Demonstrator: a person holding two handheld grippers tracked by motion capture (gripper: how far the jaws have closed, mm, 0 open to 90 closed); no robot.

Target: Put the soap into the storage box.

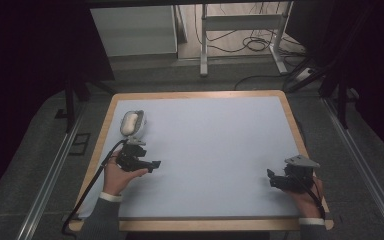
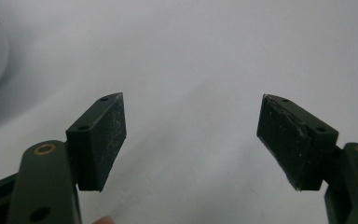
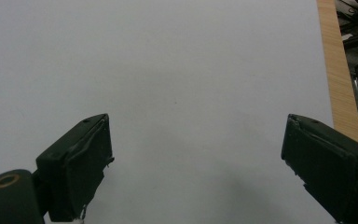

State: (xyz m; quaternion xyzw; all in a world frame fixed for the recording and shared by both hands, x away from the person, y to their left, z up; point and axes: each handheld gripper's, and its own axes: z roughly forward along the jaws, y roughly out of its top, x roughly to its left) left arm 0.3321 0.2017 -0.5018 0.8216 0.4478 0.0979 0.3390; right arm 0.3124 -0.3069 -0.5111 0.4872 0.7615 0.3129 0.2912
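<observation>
The tabletop [image 1: 215,150], a pale sheet framed by a wooden edge, is lying almost bare in the high view. Near its far left corner a small whitish object in a grey holder [image 1: 131,123], possibly a computer mouse or a cased item, is resting flat; what it is exactly is too small to tell. It is sitting just beyond the left tongs [image 1: 152,164] and well apart from the right tongs [image 1: 271,178].

The left tongs are hovering low over the sheet with their tips pointing toward the middle of the tabletop, jaws standing wide and gripping nothing, as the left gripper view [image 2: 191,135] confirms: bare surface is showing between the pads. The right tongs are resting near the right edge, jaws likewise spread wide and empty in the right gripper view [image 3: 196,158].

Judging from this, the whitish object is sitting behind and to the side of the left tongs, not between the jaws. A careless swing of the hand or trailing cable could be nudging it toward the wooden edge. A rounded shell could also be slipping from flat pads if pinched off-centre.
</observation>
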